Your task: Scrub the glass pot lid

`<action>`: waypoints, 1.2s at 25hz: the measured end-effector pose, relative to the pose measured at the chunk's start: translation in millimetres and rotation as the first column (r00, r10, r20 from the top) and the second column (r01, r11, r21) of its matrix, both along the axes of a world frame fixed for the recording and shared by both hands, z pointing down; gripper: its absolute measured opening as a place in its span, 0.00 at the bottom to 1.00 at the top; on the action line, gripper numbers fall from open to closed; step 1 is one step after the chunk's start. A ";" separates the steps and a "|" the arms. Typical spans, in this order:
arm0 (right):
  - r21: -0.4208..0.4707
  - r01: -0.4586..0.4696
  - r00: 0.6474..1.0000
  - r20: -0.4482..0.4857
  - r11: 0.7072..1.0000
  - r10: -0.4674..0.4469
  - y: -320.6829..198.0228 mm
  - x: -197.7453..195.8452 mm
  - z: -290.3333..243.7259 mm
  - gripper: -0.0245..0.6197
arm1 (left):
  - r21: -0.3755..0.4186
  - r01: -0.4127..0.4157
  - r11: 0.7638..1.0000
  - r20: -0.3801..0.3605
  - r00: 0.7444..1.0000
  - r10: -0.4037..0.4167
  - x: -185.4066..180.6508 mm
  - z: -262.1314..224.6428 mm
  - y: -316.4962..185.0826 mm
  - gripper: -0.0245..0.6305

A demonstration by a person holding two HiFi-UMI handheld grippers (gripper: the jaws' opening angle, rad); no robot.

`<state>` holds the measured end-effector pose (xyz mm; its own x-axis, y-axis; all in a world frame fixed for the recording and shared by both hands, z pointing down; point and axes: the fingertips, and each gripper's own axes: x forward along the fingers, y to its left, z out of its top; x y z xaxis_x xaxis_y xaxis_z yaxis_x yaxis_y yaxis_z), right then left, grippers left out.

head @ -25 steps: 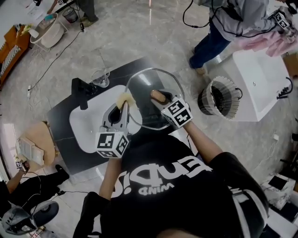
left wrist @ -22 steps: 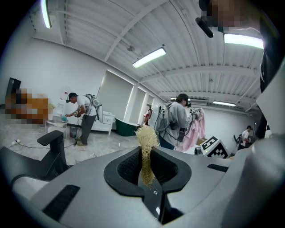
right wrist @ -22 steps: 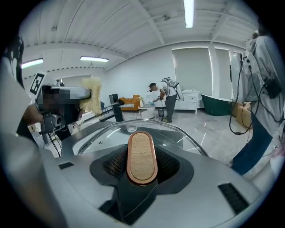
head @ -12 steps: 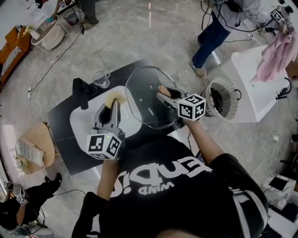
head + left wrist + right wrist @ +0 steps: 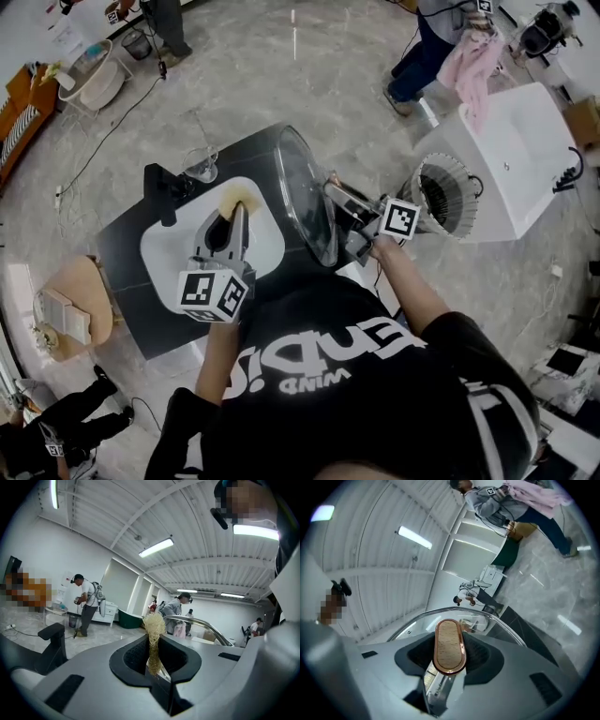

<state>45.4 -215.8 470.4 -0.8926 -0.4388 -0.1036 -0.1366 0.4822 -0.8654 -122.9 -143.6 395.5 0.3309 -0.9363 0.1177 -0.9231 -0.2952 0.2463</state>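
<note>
Biggest thing here is the dark counter with a white sink sunk into it, a black faucet at its far left corner and a stemmed glass just past that.

The glass pot lid is up in the air over the right side of the counter, just right of the sink. It's tipped nearly up on its edge, with one face turned left toward the sink.

The right gripper is on the lid's right side, jaws clamped on the wooden handle. That's an oval piece with a coppery rim, and the lid's curved rim arcs behind it in the right gripper view.

The left gripper hangs over the sink, pointing away from the person. Its jaws are squeezed tight on a yellowish mesh scrubber, which sticks out past the tips as a frizzy tuft. The scrubber is left of the lid, close to it but with a gap, so not touching the glass.
</note>
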 end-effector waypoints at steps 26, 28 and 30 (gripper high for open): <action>-0.136 0.019 0.957 0.288 0.991 0.022 19.2 3.5 -2.5 0.31 | 0.046 -0.531 0.846 -0.065 0.844 0.533 111.4 -33.1 8.6 0.11; -0.135 0.029 0.959 0.284 0.990 0.011 21.2 2.0 -4.0 0.31 | 0.045 -0.537 0.842 -0.069 0.840 0.539 112.1 -33.0 7.8 0.11; -0.133 0.036 0.959 0.284 0.990 0.003 22.7 1.0 -6.1 0.31 | 0.043 -0.539 0.841 -0.071 0.838 0.541 112.6 -34.2 6.5 0.11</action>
